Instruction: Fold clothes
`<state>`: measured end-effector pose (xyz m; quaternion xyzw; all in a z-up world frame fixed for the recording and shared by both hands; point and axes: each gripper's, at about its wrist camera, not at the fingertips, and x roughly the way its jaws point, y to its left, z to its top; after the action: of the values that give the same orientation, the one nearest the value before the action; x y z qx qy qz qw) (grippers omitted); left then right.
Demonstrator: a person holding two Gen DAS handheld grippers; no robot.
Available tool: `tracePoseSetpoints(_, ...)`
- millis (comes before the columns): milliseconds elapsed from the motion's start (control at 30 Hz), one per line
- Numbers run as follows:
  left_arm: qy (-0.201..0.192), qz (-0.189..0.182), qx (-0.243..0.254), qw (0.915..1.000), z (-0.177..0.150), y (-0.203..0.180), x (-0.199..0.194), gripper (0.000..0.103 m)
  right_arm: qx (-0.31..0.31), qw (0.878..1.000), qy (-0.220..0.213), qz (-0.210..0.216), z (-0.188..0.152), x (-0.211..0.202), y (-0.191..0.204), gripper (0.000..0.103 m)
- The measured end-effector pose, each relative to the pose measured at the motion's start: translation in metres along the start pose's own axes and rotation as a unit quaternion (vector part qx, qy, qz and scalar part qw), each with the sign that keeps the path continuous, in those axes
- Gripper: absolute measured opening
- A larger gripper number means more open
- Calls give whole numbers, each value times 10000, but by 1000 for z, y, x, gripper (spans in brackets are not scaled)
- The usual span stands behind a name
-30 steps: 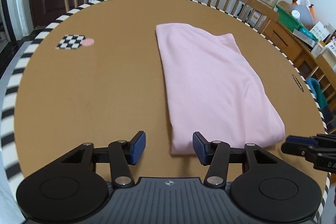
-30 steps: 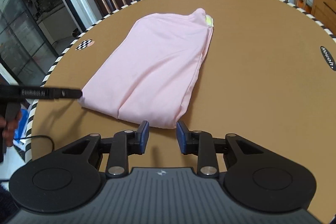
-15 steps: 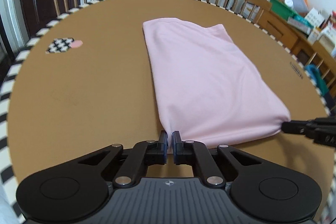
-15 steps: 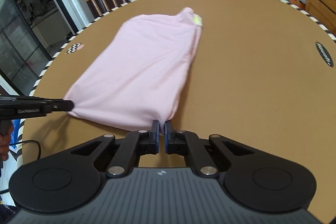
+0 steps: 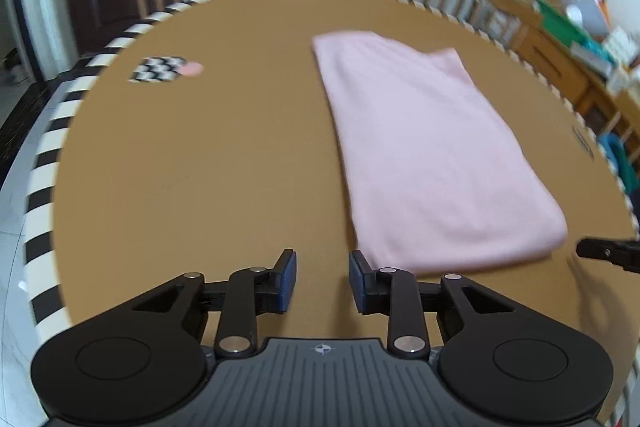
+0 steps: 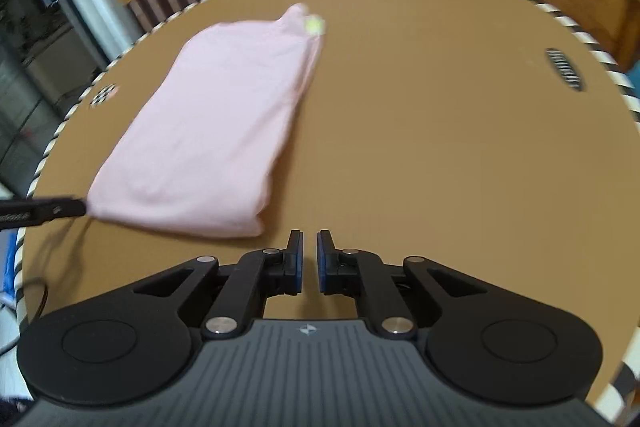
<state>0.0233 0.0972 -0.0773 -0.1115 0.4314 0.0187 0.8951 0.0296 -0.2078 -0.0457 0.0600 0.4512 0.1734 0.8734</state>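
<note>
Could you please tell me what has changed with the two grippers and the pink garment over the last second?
Both grippers pinched the pink garment at its near corners, then let go. The left gripper has just been opening, empty beside the cloth; the right gripper opened slightly, nothing between its jaws. The garment stays folded on the table.

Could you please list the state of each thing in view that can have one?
Pink cloth garment: folded into a flat rectangle, lying on the round brown table, held by neither gripper.
Left gripper: open, jaws just been opening, nothing between them.
Right gripper: narrow gap, jaws just been opening, nothing between them.
</note>
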Motion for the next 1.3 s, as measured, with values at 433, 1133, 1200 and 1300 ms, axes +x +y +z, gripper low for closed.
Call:
tracePoseSetpoints(433,101,-505,1101,9926,22,-40,49,36,-38,9998,-99,139,0,35,33,33)
tracePoseSetpoints(1133,601,-2716,2995,9126,182,75,63,75,5031,8476,-1562,-646,-89,14,132,57)
tracePoseSetpoints(1200,689,-2792,3013,9091,207,66,86,71,5290,8293,-1673,-668,-95,20,126,57)
tracePoseSetpoints(1300,761,-2769,3146,9048,243,38,125,63,5650,7994,-1954,-597,-100,31,116,56)
